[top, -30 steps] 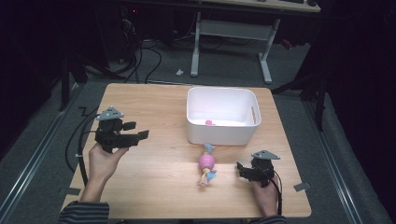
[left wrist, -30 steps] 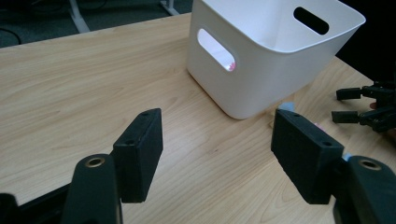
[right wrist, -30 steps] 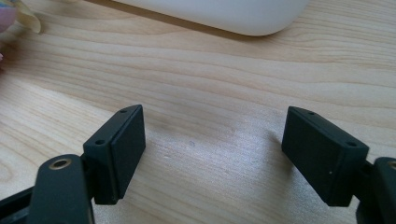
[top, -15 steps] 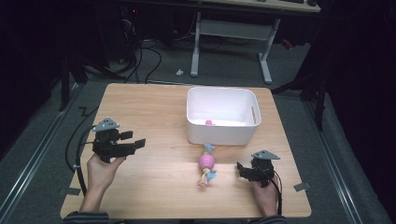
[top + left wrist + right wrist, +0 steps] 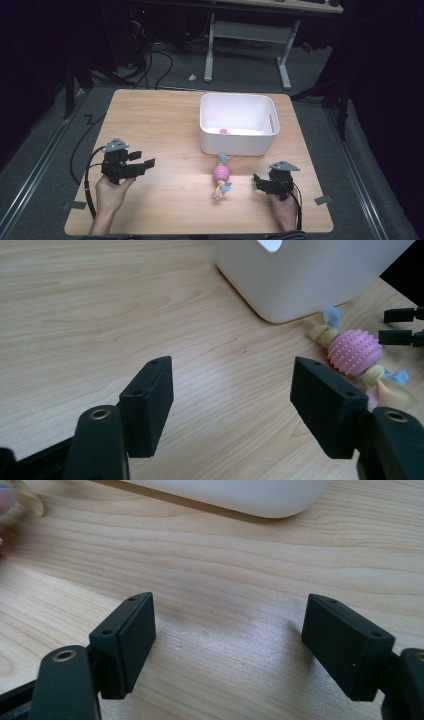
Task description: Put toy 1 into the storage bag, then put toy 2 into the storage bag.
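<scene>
A pink knobbly ball toy (image 5: pixel 221 175) with yellow and blue fabric knots lies on the wooden table just in front of the white bin (image 5: pixel 235 142). A small pink item (image 5: pixel 224 131) rests inside the bin. My left gripper (image 5: pixel 142 161) is open over the table's left side, well left of the toy, and points towards it. In the left gripper view the open gripper (image 5: pixel 232 390) holds nothing, with the toy (image 5: pixel 354 351) at the right. My right gripper (image 5: pixel 257 181) is open just right of the toy. The right gripper view shows the gripper (image 5: pixel 227 640) open over bare wood.
The bin (image 5: pixel 300 275) stands at the table's back centre, its base (image 5: pixel 240 492) close ahead of the right gripper. The other gripper's fingertips (image 5: pixel 400 325) reach in beside the toy. Cables trail off the table (image 5: pixel 165 120) at the left. Tape marks (image 5: pixel 322 200) sit near the front corners.
My left gripper has drawn back towards the table's near edge, staying open. The right gripper and the toy have not moved.
</scene>
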`<control>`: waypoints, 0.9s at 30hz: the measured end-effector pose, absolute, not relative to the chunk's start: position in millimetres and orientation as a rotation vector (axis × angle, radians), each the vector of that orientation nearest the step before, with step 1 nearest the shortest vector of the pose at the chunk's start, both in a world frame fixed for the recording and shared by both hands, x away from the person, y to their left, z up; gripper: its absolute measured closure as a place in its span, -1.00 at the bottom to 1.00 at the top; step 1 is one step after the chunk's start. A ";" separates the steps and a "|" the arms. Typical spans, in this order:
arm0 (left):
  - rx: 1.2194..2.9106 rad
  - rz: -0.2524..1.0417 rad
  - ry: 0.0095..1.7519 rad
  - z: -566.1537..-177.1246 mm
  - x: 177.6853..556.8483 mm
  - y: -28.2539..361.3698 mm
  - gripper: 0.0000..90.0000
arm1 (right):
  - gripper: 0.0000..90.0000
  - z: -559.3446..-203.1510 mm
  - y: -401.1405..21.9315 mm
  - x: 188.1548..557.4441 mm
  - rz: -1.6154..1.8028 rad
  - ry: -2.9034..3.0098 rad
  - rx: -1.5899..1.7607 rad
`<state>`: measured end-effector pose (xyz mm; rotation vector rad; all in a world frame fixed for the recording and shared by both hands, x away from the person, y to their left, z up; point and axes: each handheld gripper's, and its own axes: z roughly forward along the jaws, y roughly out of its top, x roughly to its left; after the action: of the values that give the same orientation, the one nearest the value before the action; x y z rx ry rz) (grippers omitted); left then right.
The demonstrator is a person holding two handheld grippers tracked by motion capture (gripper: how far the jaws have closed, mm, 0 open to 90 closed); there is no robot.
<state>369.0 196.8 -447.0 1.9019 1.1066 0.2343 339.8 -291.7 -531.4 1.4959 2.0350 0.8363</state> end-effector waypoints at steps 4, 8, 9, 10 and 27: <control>1.911 0.238 1.107 -457.5 368.5 193.6 -0.26 | -0.52 -531.4 -291.7 339.8 0.836 2.035 1.496; 1.905 0.223 1.117 -467.8 370.3 190.6 -0.26 | -0.52 -531.3 -291.7 339.8 0.836 2.035 1.496; 1.908 0.223 1.120 -470.2 370.5 189.4 -0.26 | -0.52 -531.4 -291.7 339.9 0.836 2.035 1.496; 1.909 0.222 1.121 -471.9 370.6 188.7 -0.26 | -0.52 -531.3 -291.6 339.8 0.836 2.034 1.498; 1.961 0.285 1.207 -513.0 382.7 176.8 -0.26 | -0.46 -531.1 -291.1 339.4 0.844 2.040 1.488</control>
<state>382.7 176.8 -513.0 1.9614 1.2068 0.2848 339.4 -291.1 -531.1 1.4879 2.0400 0.8444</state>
